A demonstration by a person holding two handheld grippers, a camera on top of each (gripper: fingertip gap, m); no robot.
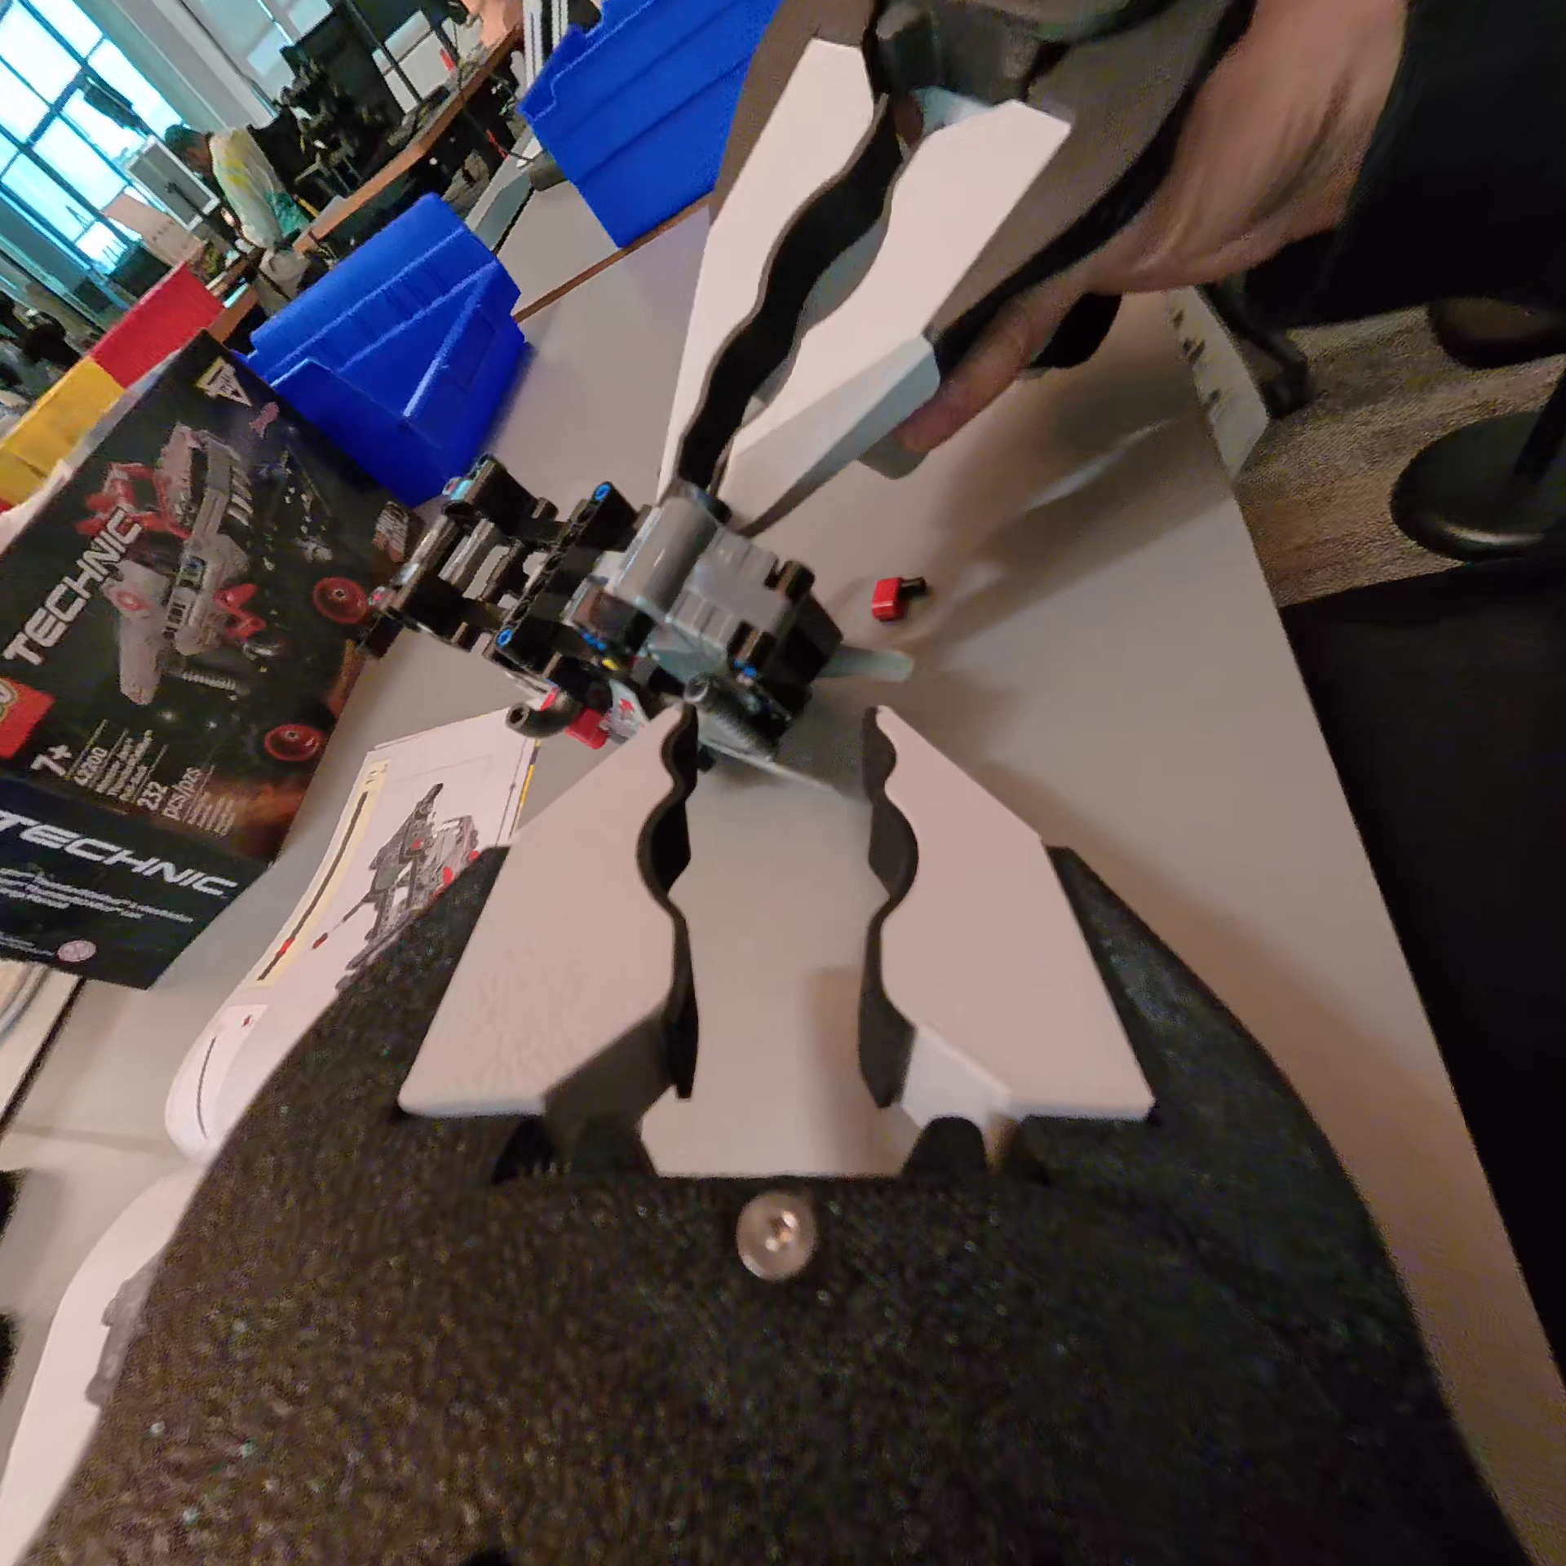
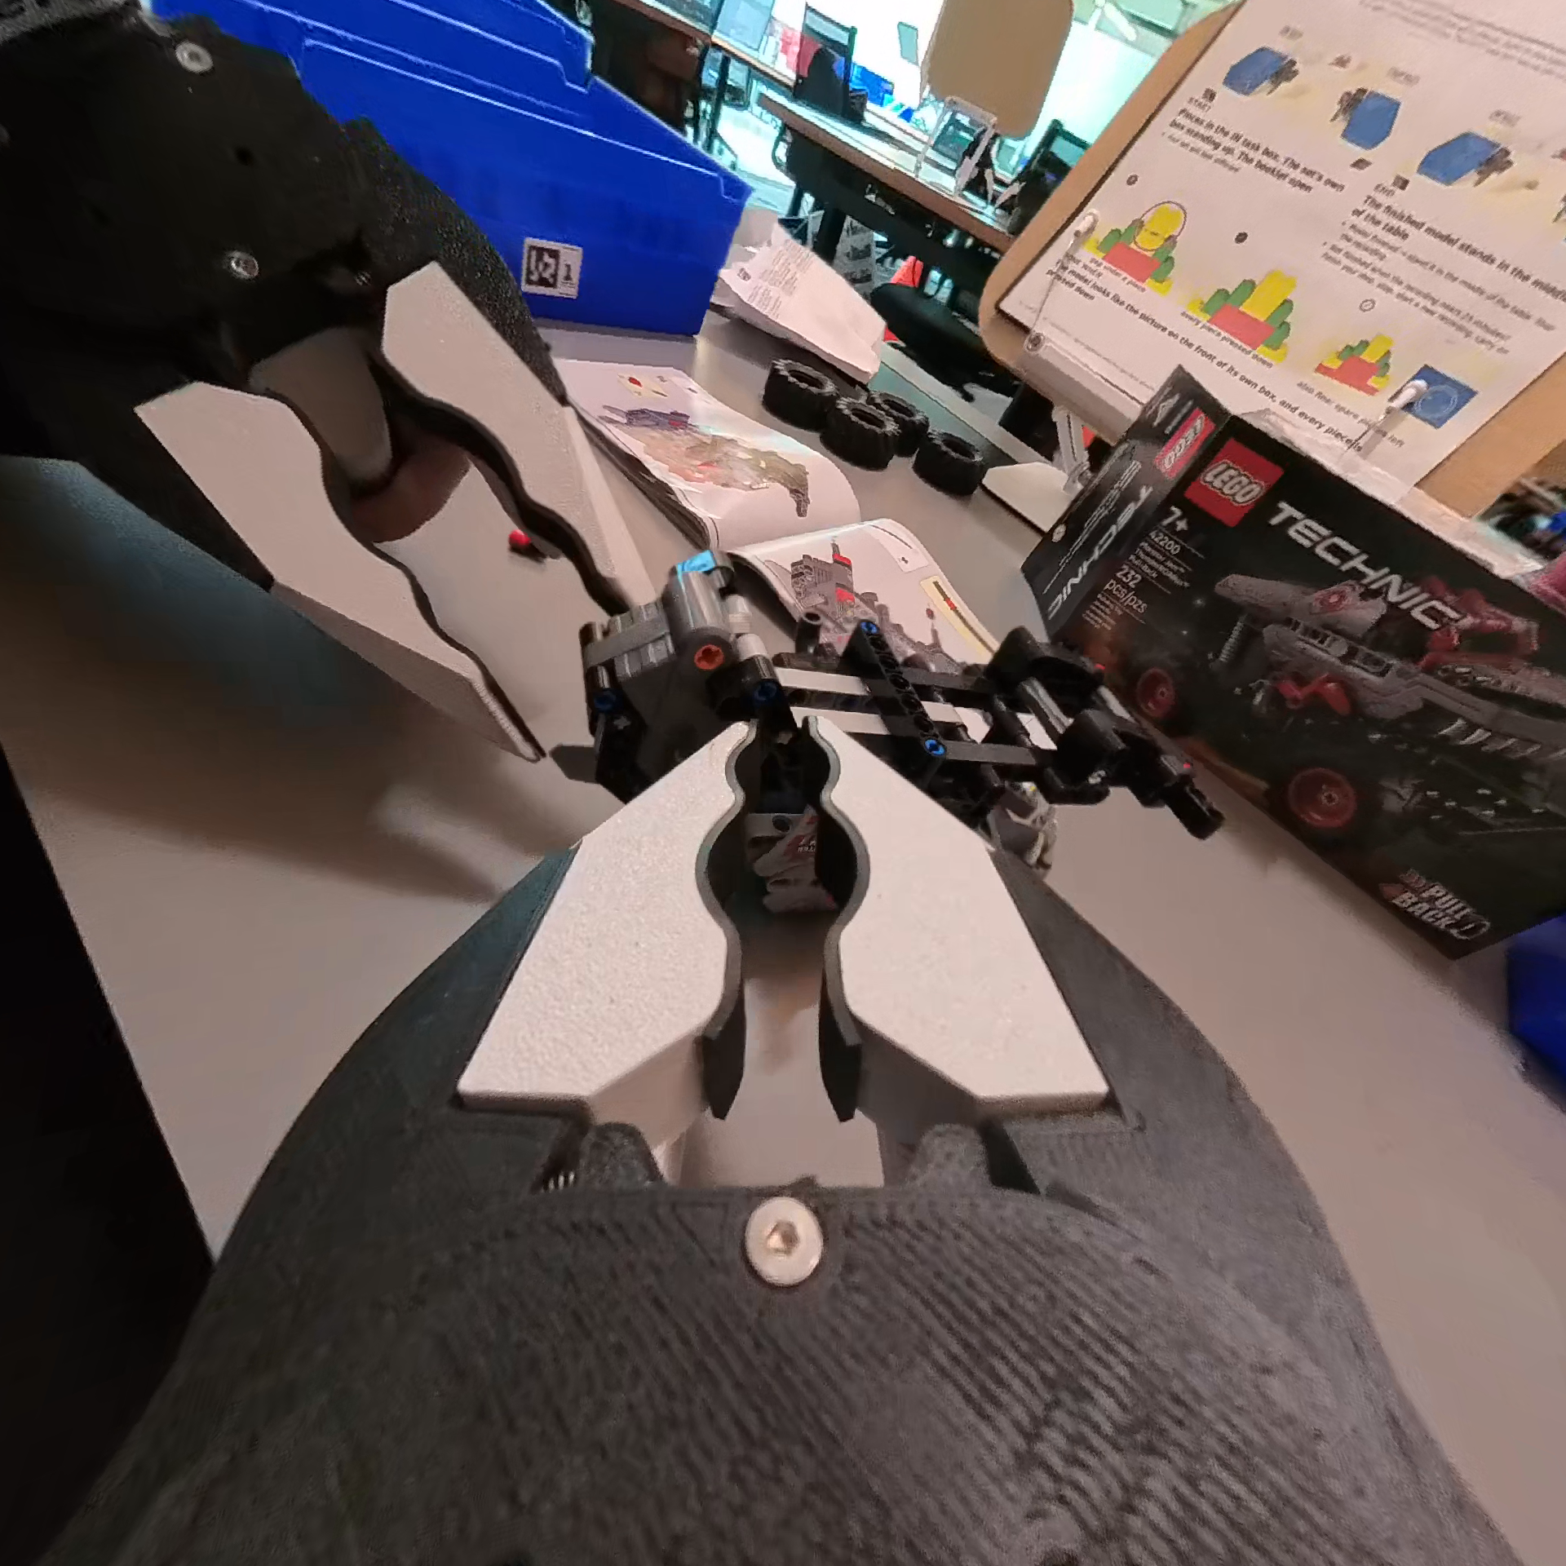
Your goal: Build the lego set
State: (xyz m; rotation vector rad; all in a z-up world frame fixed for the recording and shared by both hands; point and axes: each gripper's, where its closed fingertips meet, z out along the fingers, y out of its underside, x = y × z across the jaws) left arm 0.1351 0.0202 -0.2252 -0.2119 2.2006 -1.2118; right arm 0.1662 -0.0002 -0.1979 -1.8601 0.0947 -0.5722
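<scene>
Pinching the black chassis (image 2: 890, 712) on a grey table (image 2: 339, 890), right gripper (image 2: 784, 746); left gripper (image 1: 784, 720) jaws spread

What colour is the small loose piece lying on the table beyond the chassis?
Red with a black stub; left wrist view.

Matt plastics on a smooth pale tabletop (image 2: 280, 856)

Black-and-grey plastic brick chassis (image 2: 856, 703), faintly glossy; grainy black gripper shell (image 2: 763, 1356), pebbled grey fingers (image 2: 627, 949), shiny metal screw (image 2: 781, 1241); glossy cardboard box (image 2: 1322, 661).

I see bare grey desk (image 1: 1059, 644) right of the black-and-grey brick chassis (image 1: 610, 593); the dark printed set box (image 1: 144, 678) and blue plastic bins (image 1: 398, 373) block its left.
</scene>
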